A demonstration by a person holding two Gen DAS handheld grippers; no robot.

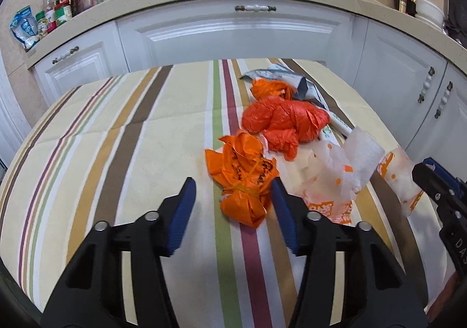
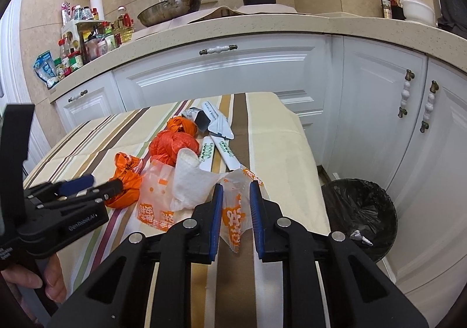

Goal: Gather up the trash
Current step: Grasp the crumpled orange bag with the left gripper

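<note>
Pointing steeply down, the left gripper (image 1: 232, 192) straddles an orange bag (image 1: 242, 179), spread, while the right gripper (image 2: 235, 196) pinches a wrapper (image 2: 233, 217).

A: What's hard to see?
B: The right gripper (image 1: 432, 179) is cut off by the left-wrist picture's edge. The bin (image 2: 360, 211) hides partly behind the bench (image 2: 280, 147).
A: The labels?
B: Bottles (image 2: 87, 44) on the counter are too small to read.
</note>
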